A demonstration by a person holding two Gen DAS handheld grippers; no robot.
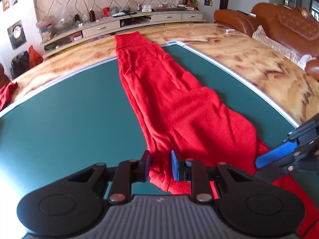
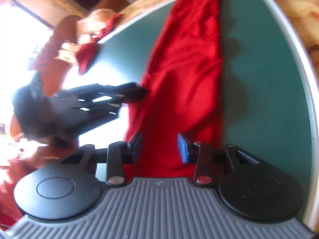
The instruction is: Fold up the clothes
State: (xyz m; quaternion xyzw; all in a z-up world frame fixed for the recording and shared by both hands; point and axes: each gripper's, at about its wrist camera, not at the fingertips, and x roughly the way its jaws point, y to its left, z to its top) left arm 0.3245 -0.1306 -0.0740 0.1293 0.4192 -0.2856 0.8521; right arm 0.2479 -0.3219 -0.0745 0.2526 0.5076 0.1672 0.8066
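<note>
A long red garment [image 1: 169, 99] lies stretched out along the green mat [image 1: 69, 119], its far end reaching over the mat's edge onto the wooden table. My left gripper [image 1: 160, 164] has its jaws partly open, with a bunched near edge of the red cloth between them. My right gripper [image 2: 160, 148] is open and straddles the garment's [image 2: 183, 69] near end; its view is blurred. The right gripper also shows at the right edge of the left wrist view [image 1: 279, 155], at the cloth's near right edge. The left gripper shows in the right wrist view [image 2: 127, 94], at the cloth's left edge.
The mat lies on a glossy wood-grain table [image 1: 249, 59]. Another red cloth [image 1: 6, 93] lies at the mat's far left edge. A brown leather sofa [image 1: 289, 23] stands to the right. A cluttered low TV cabinet [image 1: 119, 22] stands behind the table.
</note>
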